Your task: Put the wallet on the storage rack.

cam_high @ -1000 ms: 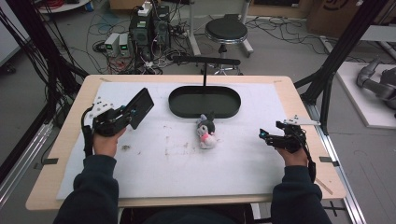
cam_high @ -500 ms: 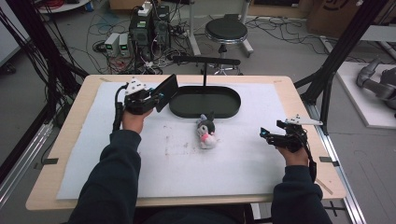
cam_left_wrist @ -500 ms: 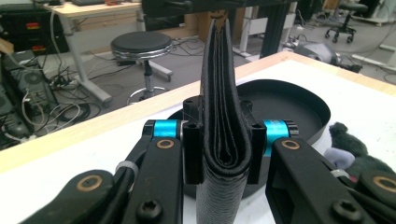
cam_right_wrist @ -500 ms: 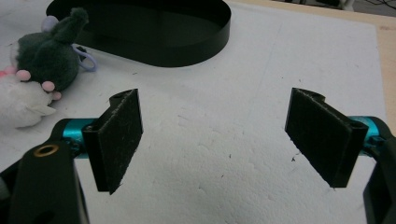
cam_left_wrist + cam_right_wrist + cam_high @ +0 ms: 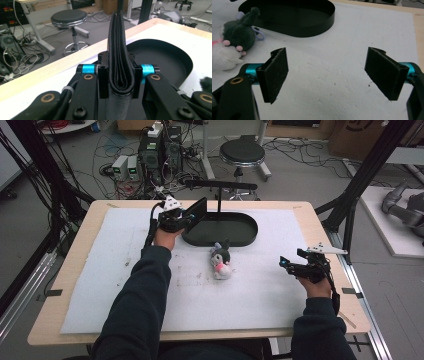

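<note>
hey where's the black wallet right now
The black wallet is clamped in the left claw, held on edge above the left end of the black oval tray at the table's far side in the high view; the plush toy lies nearer.

The desk (image 5: pixel 80 317) carried one black oval tray (image 5: pixel 235 234), one plush toy (image 5: pixel 220 261) and one black folded wallet (image 5: pixel 196 213). Two tools were there: the left tool (image 5: pixel 181 220) and the right tool (image 5: pixel 292 264). One round stool (image 5: pixel 242 154) stood beyond the far edge.
</note>
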A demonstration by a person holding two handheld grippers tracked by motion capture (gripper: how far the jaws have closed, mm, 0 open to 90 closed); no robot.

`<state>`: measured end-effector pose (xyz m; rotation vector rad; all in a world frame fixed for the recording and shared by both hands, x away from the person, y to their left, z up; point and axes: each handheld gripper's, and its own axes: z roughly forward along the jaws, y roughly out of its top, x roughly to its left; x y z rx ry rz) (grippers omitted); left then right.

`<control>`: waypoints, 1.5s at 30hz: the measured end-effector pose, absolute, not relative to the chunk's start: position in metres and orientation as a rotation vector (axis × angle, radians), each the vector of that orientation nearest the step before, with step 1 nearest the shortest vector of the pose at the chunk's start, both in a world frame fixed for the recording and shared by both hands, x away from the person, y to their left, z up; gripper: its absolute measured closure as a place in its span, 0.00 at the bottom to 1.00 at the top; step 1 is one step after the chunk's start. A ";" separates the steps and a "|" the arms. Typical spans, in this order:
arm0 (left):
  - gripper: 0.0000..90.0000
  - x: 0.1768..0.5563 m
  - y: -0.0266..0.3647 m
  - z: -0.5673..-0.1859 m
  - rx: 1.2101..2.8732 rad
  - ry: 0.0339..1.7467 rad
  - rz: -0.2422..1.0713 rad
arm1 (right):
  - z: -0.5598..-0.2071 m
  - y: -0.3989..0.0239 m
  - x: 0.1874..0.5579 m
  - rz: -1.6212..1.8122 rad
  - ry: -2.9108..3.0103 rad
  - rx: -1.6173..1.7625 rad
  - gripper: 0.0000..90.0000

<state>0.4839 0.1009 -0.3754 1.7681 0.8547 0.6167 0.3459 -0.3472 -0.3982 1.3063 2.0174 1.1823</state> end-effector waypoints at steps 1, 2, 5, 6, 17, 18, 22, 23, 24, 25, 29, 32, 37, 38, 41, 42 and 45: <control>0.84 0.486 0.098 -0.377 1.771 0.854 0.620 | -0.398 -0.347 0.346 1.184 2.016 1.307 0.22; 0.84 0.489 0.096 -0.379 1.770 0.851 0.620 | -0.398 -0.347 0.346 1.184 2.016 1.307 0.22; 0.84 0.496 0.088 -0.385 1.787 0.856 0.619 | -0.397 -0.348 0.345 1.197 2.008 1.305 0.22; 0.84 0.499 0.085 -0.386 1.790 0.859 0.621 | -0.397 -0.348 0.345 1.197 2.008 1.305 0.22; 0.84 0.518 0.070 -0.407 1.862 0.888 0.665 | -0.397 -0.351 0.343 1.201 2.003 1.303 0.22; 0.84 0.519 0.070 -0.409 1.868 0.890 0.682 | -0.397 -0.351 0.343 1.201 2.003 1.303 0.22; 0.84 0.520 0.071 -0.409 1.879 0.907 0.757 | -0.398 -0.352 0.342 1.205 2.002 1.314 0.22; 0.84 0.521 0.071 -0.409 1.874 0.907 0.754 | -0.397 -0.352 0.341 1.209 1.999 1.311 0.22; 0.84 0.521 0.072 -0.411 1.891 0.902 0.748 | -0.397 -0.352 0.341 1.209 2.002 1.307 0.22; 0.84 0.521 0.072 -0.411 1.891 0.902 0.748 | -0.397 -0.352 0.341 1.209 2.002 1.307 0.22; 0.68 0.523 0.073 -0.413 1.854 0.938 0.677 | -0.398 -0.351 0.341 1.205 2.005 1.308 0.22; 0.58 0.523 0.074 -0.414 1.832 0.991 0.618 | -0.397 -0.351 0.341 1.203 2.005 1.306 0.22; 0.50 0.519 0.074 -0.409 1.818 0.992 0.577 | -0.397 -0.351 0.340 1.206 2.003 1.310 0.22; 0.50 0.518 0.074 -0.408 1.808 0.992 0.567 | -0.397 -0.351 0.340 1.206 2.003 1.310 0.22; 0.48 0.514 0.074 -0.406 1.808 0.986 0.533 | -0.397 -0.350 0.340 1.205 2.003 1.306 0.22; 0.48 0.513 0.074 -0.406 1.808 0.983 0.520 | -0.397 -0.350 0.339 1.204 2.005 1.305 0.22; 0.49 0.510 0.072 -0.409 1.818 0.997 0.471 | -0.396 -0.349 0.339 1.204 2.003 1.307 0.22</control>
